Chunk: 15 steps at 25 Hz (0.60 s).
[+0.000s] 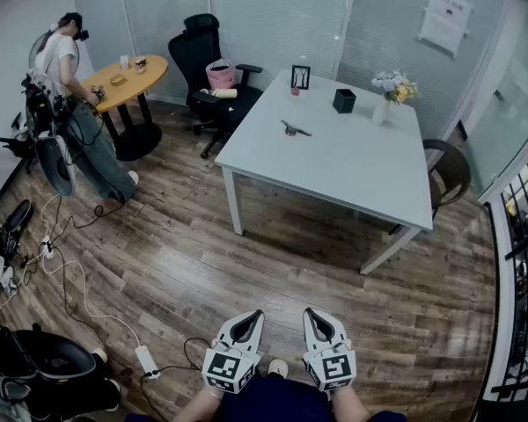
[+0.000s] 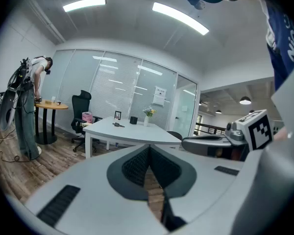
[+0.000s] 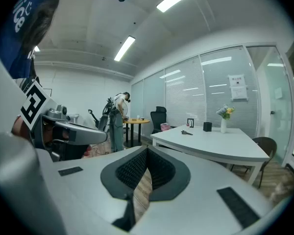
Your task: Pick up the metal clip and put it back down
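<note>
The left gripper (image 1: 249,317) and the right gripper (image 1: 315,315) hang side by side, low over the wooden floor (image 1: 246,244), each with its jaws pressed together on nothing. The metal clip (image 1: 294,129), small and dark from here and probably lying flat, sits on the white table (image 1: 352,174), well apart from both grippers.

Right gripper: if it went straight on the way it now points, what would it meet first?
Probably bare wooden floor: the right gripper, shut, tilts slightly down over open boards. The white table stands beyond, slightly right of its line; depth is unclear.
</note>
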Each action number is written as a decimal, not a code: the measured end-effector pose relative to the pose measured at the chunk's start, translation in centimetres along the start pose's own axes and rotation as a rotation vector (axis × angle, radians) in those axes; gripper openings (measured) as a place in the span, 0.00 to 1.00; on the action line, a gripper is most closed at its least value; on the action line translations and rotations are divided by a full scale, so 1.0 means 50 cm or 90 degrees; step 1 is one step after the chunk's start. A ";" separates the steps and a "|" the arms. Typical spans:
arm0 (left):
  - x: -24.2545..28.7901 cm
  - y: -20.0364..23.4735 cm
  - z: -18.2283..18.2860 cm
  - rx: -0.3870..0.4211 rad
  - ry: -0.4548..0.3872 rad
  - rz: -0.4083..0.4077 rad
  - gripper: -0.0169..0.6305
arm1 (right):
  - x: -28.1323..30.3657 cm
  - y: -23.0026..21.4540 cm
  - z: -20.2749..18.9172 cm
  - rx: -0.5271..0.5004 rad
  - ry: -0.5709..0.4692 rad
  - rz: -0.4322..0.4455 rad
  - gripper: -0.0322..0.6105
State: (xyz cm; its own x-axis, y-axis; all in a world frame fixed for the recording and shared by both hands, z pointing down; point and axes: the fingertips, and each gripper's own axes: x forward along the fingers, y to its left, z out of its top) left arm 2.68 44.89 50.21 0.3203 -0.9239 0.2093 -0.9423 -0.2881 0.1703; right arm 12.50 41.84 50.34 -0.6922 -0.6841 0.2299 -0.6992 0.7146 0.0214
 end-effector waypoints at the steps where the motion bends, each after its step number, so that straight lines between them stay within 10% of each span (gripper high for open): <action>1: 0.000 -0.002 0.001 0.000 0.000 0.000 0.03 | -0.002 0.001 -0.002 0.001 0.000 0.001 0.06; 15: 0.011 -0.019 -0.032 -0.017 0.042 -0.048 0.03 | -0.011 0.003 -0.015 0.054 -0.009 0.005 0.08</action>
State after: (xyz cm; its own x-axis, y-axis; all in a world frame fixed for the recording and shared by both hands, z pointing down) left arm 3.89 45.04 51.69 0.3960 -0.8814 0.2577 -0.9130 -0.3480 0.2129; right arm 12.92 42.44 50.96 -0.6996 -0.6809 0.2165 -0.7060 0.7055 -0.0627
